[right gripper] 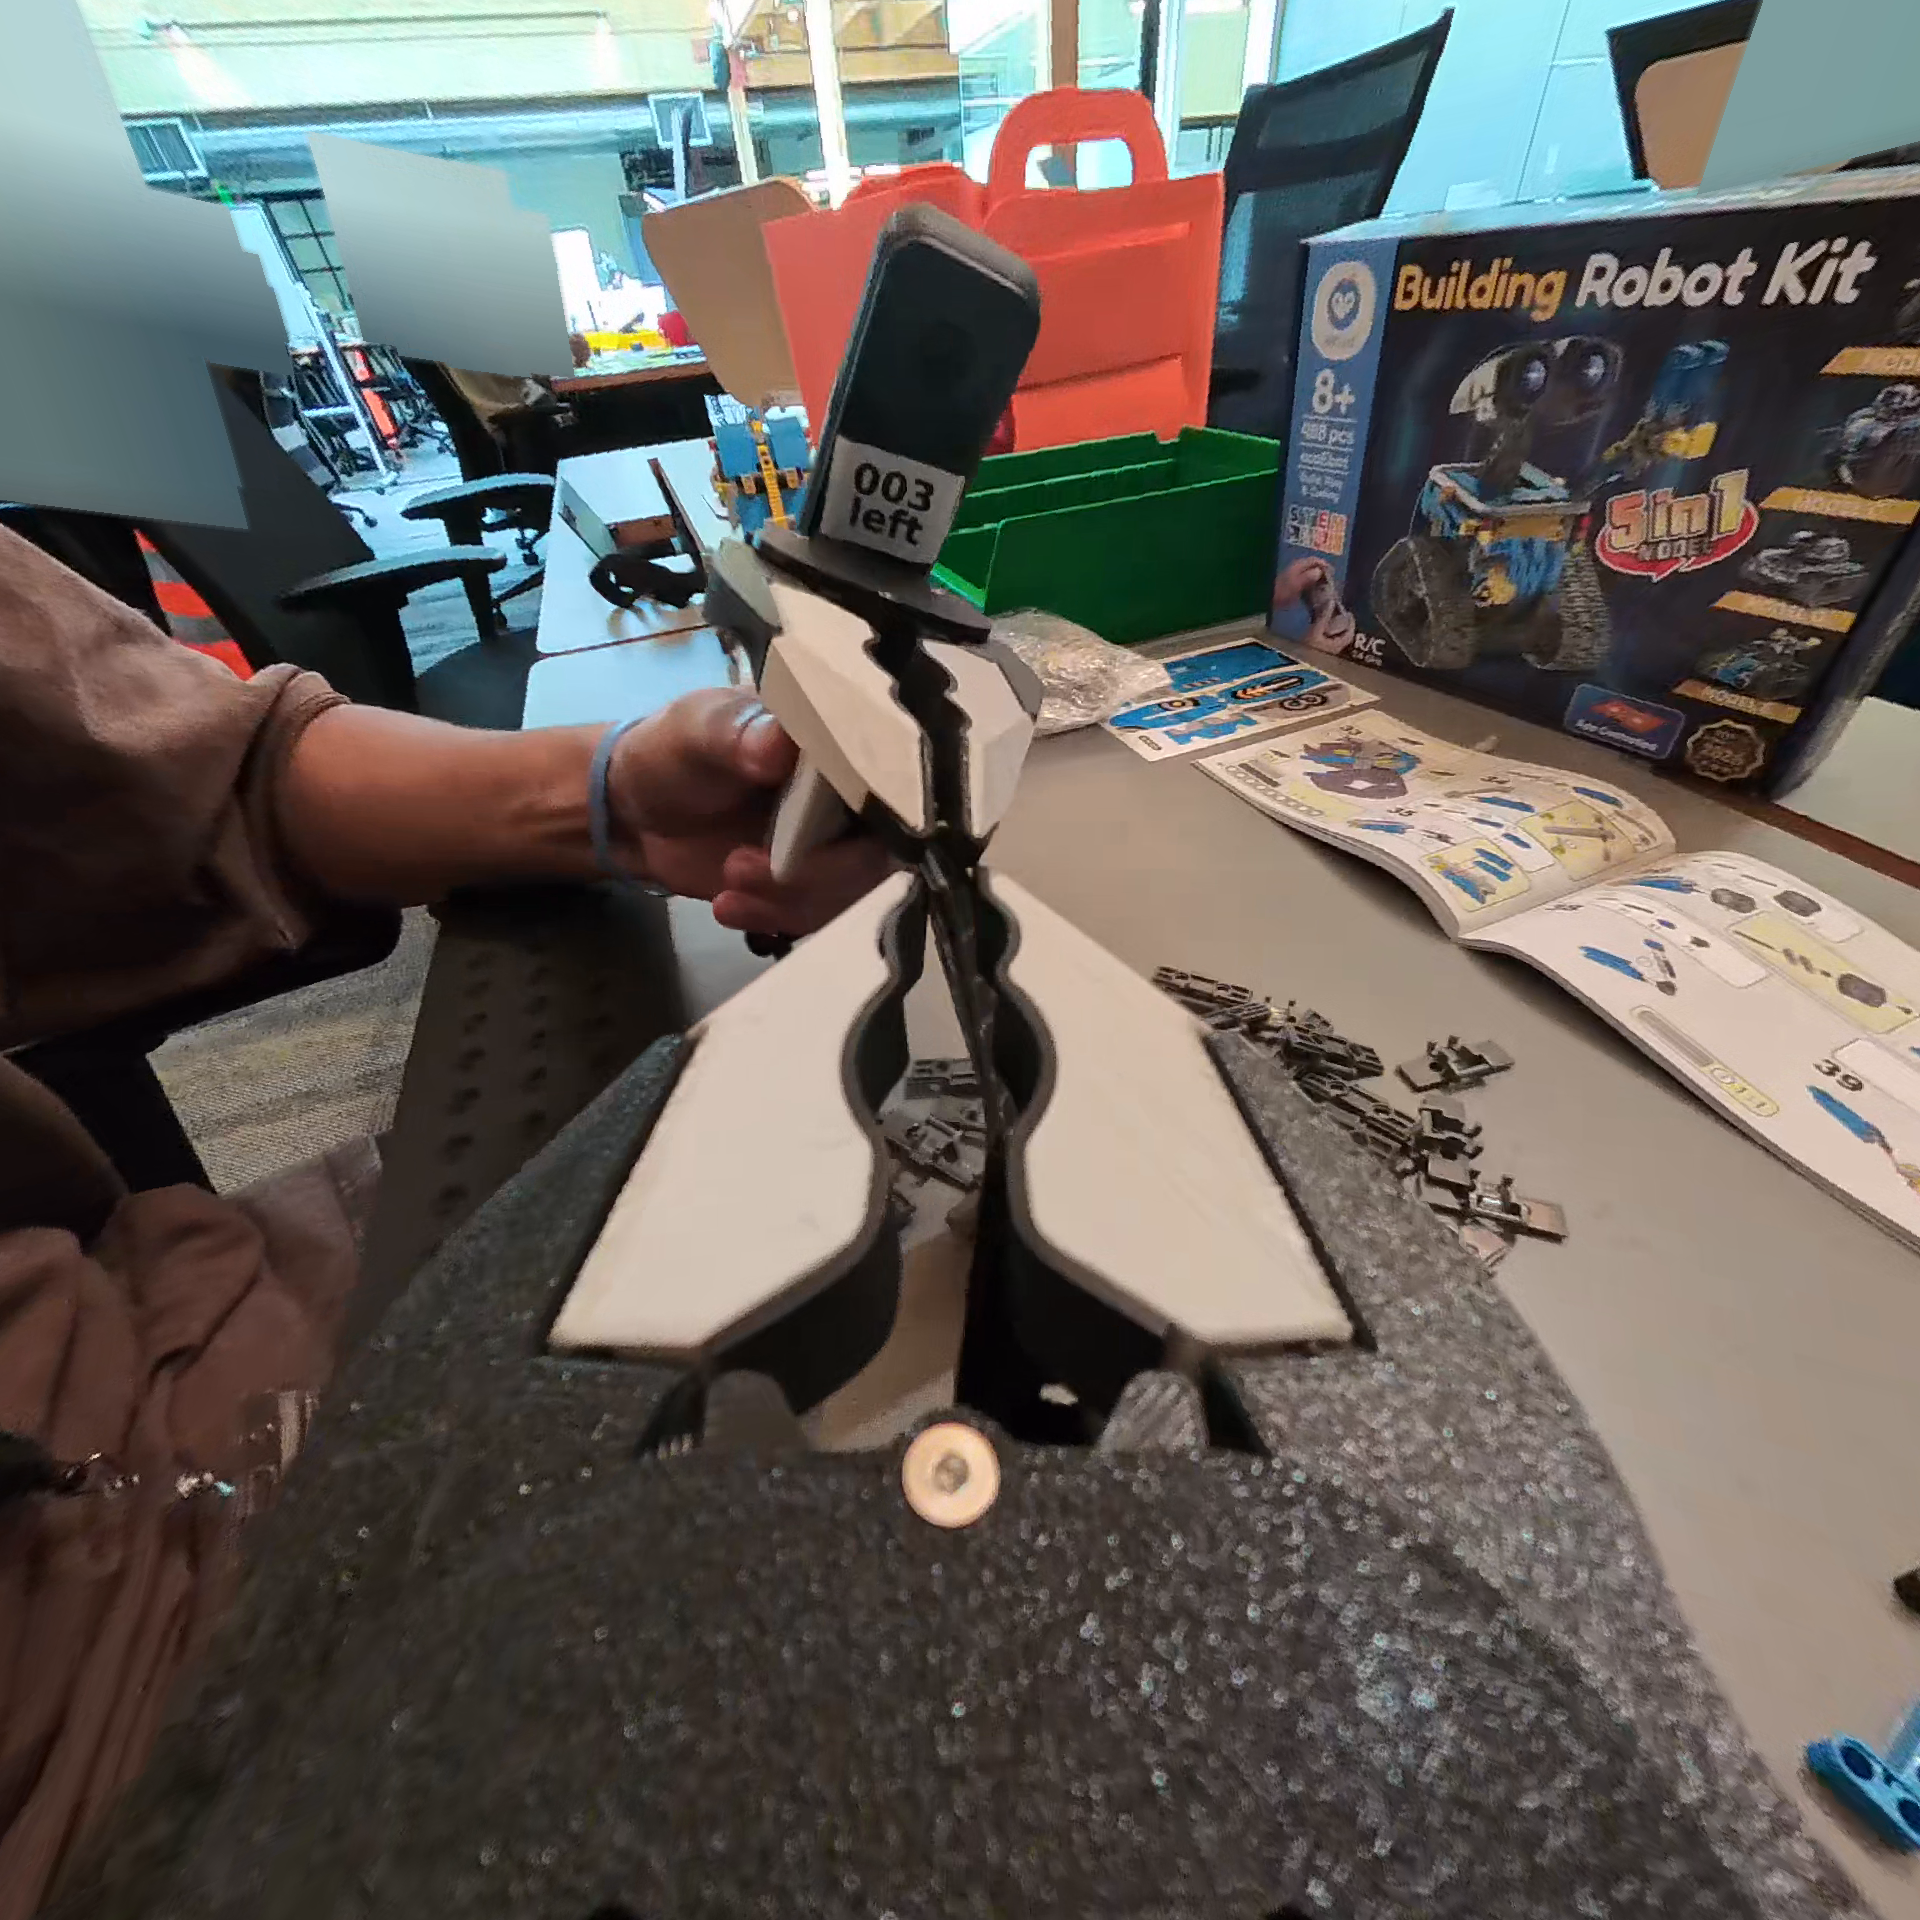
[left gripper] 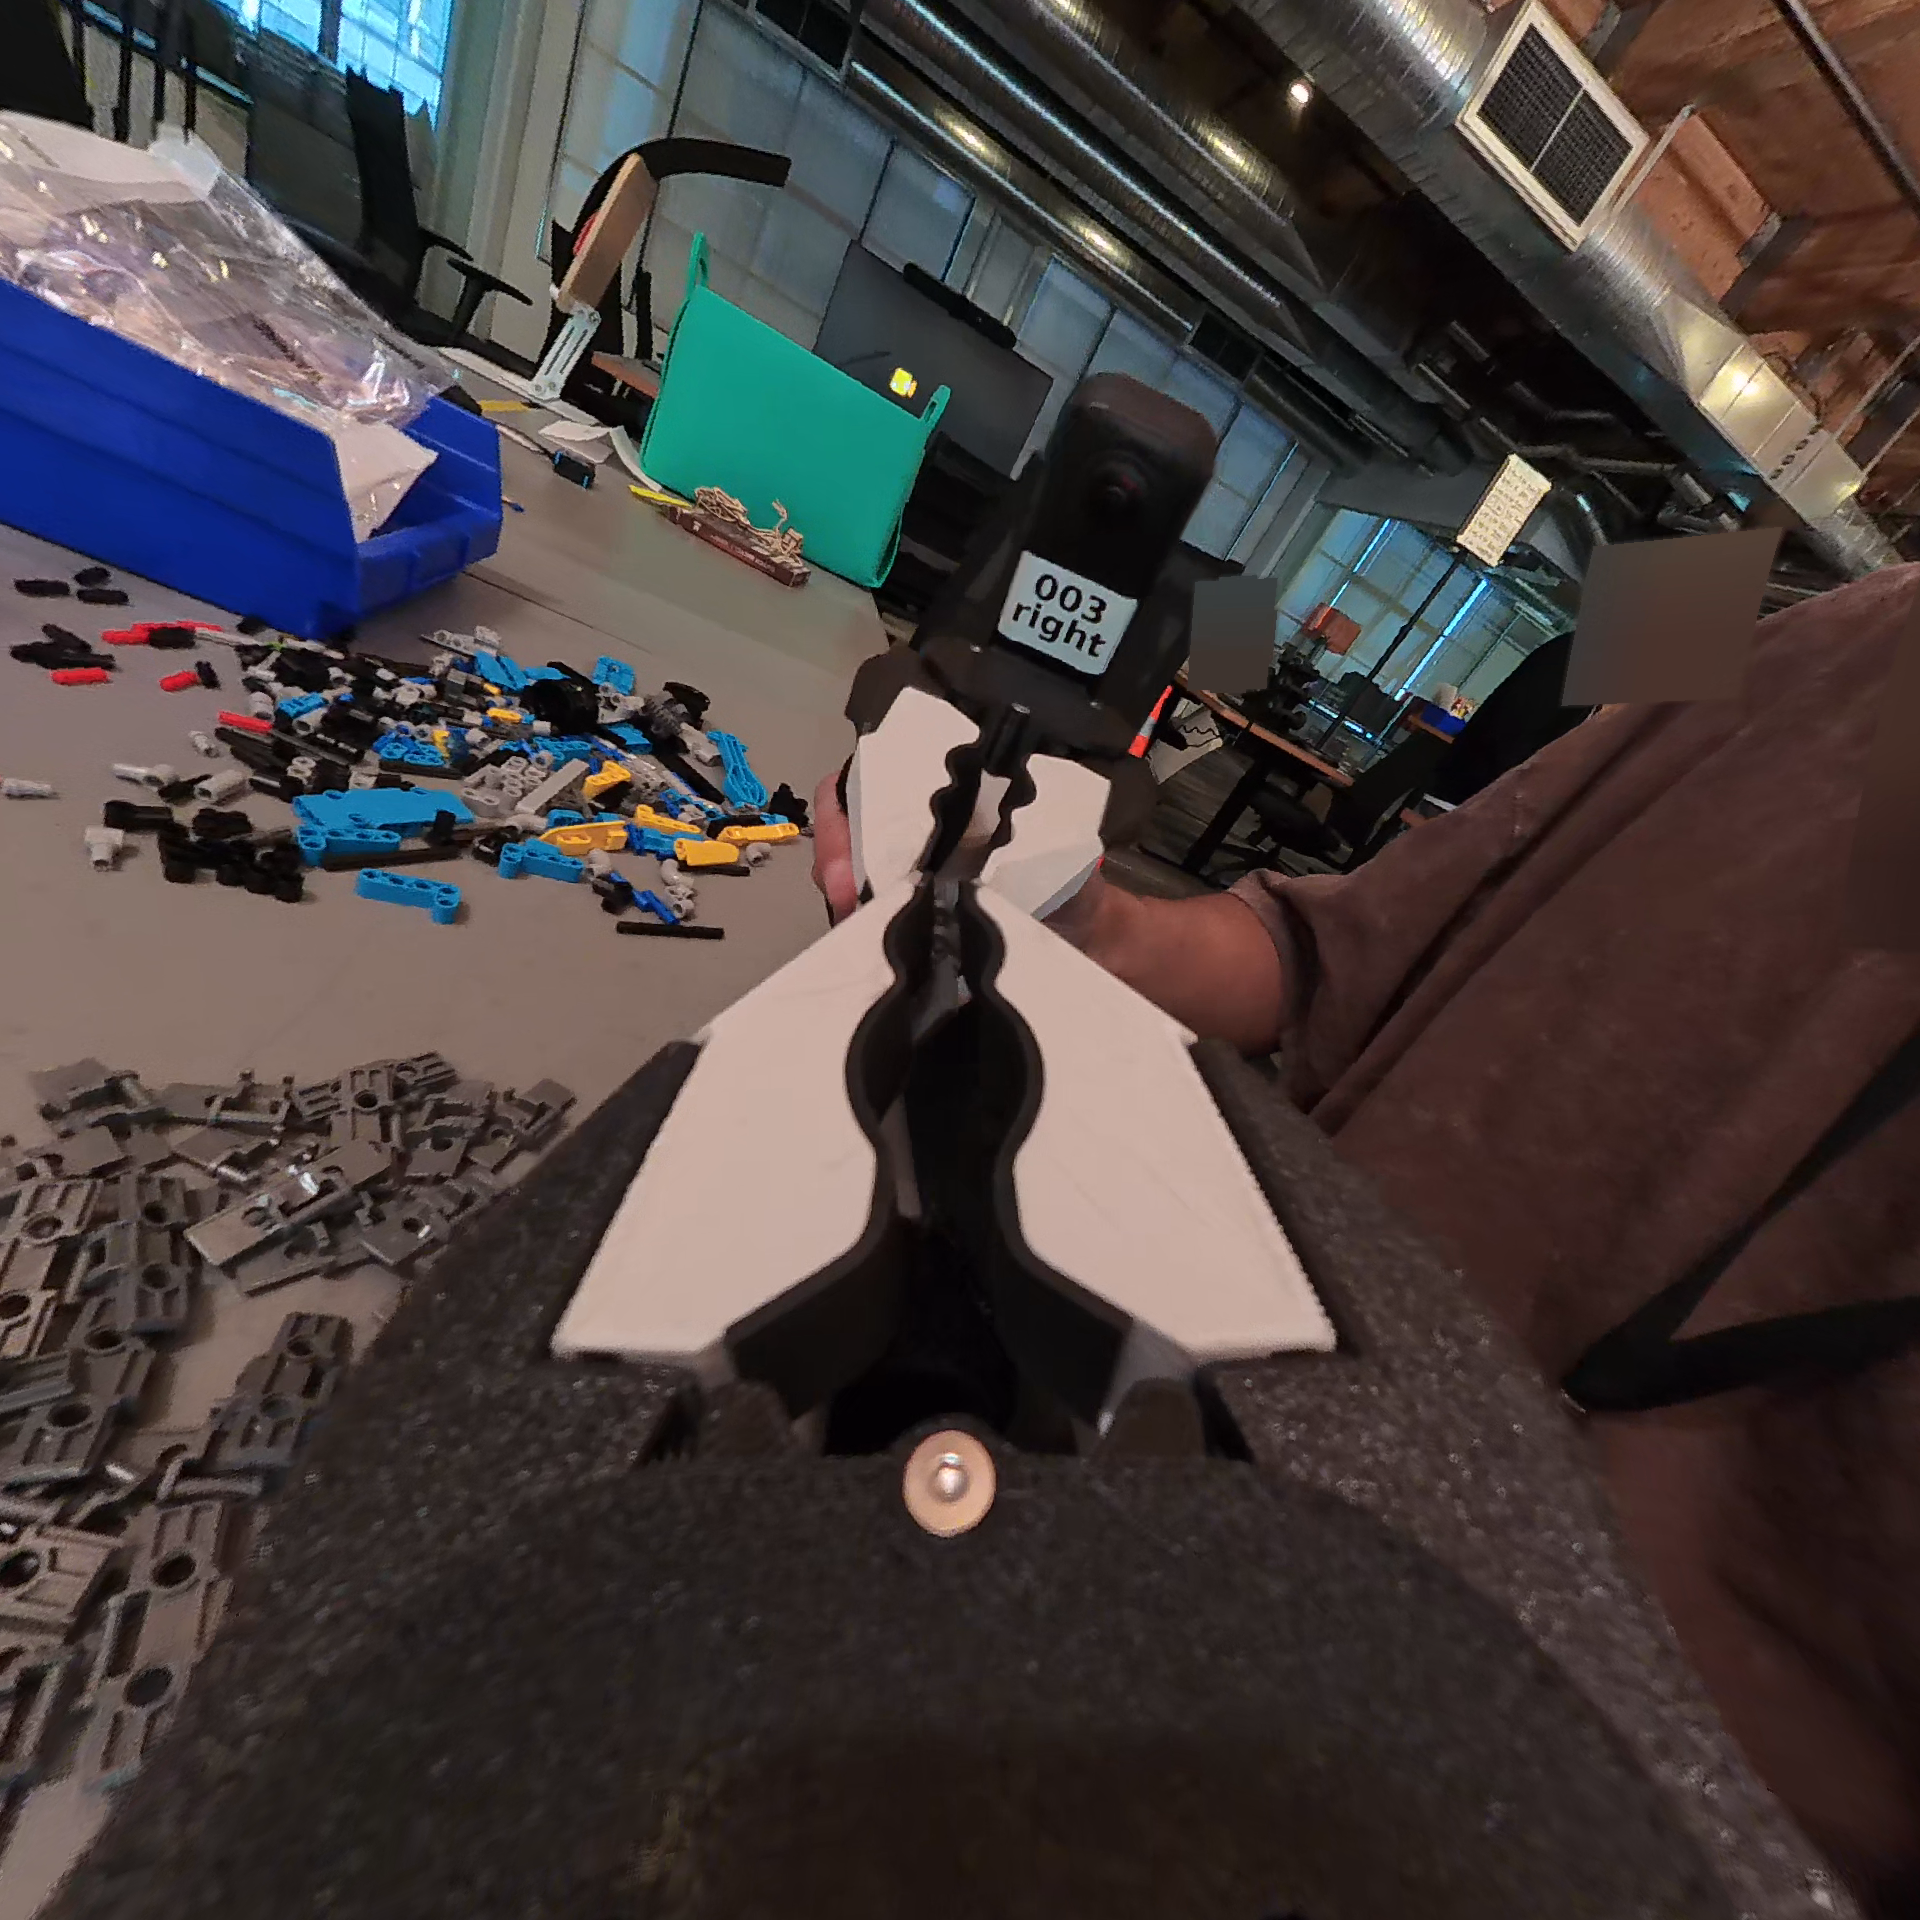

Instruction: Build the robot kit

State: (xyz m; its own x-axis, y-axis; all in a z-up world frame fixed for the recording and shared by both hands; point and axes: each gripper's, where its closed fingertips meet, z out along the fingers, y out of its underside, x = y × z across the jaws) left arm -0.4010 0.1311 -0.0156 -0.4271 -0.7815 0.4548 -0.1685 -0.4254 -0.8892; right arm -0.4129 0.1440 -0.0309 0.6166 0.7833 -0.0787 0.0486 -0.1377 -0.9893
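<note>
Black strip [right gripper: 961,971] stretched between both grippers above the table [right gripper: 1621,1382], left gripper [left gripper: 940,894] and right gripper [right gripper: 940,883] each clamped tight on an end (tip to tip), grey plates [left gripper: 156,1226] and coloured bricks [left gripper: 468,769] below.

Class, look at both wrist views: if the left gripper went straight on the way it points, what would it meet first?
Most likely the right gripper, which faces it tip to tip. Both appear shut on one thin black strip between them; depth is unclear.
</note>
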